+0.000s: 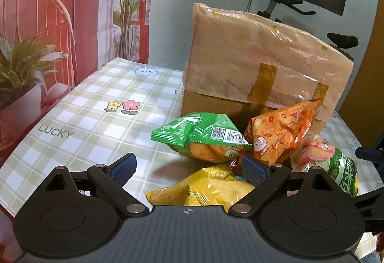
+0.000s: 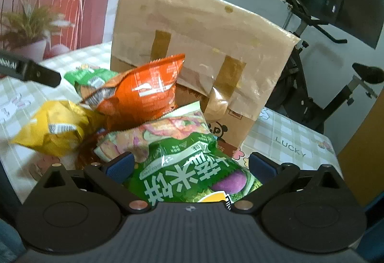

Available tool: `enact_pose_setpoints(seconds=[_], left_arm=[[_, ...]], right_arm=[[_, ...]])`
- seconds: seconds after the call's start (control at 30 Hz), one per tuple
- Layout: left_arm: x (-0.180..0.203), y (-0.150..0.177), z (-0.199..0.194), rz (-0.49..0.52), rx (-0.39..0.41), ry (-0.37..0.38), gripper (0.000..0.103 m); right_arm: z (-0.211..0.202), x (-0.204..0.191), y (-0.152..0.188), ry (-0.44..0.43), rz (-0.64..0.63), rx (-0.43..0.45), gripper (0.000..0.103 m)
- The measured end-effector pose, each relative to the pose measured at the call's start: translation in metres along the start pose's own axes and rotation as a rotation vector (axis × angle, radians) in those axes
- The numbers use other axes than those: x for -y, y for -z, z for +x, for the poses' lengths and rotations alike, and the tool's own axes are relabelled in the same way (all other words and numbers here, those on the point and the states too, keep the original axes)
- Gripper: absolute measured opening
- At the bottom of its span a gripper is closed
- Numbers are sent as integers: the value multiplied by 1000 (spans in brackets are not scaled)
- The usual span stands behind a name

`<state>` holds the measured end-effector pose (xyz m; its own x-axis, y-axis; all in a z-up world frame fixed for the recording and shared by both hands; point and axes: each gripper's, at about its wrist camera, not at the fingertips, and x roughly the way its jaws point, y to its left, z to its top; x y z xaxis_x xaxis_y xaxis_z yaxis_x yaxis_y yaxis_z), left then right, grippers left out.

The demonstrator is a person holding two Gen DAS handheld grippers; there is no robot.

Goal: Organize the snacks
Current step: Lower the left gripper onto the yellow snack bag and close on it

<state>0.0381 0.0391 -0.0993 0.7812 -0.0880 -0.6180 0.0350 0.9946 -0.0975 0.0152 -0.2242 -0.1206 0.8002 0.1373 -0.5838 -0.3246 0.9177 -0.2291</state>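
The right hand-held gripper [image 2: 189, 165] stands wide open, its jaws to either side of the big green bag [image 2: 192, 167] at the lower middle of its view — not yet pinching it. The left hand-held gripper [image 1: 189, 167] is open too and holds nothing, poised low over the yellow bag [image 1: 204, 187]. To do this well, I judge the right should close on the crimped top edge rather than the puffed belly, and lift slowly so the orange bag [image 2: 144, 92] leaning behind does not topple. The snacks sit heaped just in front of the box [image 1: 259, 58], a plastic-covered carton at centre right. The counter [image 1: 84, 114] wears a checked cloth; an exercise bike [image 2: 336, 85] stands at the right edge.
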Motion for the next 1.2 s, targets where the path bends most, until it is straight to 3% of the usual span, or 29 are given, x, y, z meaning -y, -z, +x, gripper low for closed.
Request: enact_pose_setpoints(seconds=[0.53,0.83,0.97,1.2], left_arm=[[1,9,18,-26,-65,51,95],[-9,11,41,-116,-121,22,96],[-17,16,46,-190,-151,76,97],[-12,22,52,-170,-184,88,98]], right_arm=[[14,5,10,-58,30,-5,103],[14,6,11,-59,39,-1,103],[14,6,12,-61,47,0,103],[14,6,12,-61,47,1,103]])
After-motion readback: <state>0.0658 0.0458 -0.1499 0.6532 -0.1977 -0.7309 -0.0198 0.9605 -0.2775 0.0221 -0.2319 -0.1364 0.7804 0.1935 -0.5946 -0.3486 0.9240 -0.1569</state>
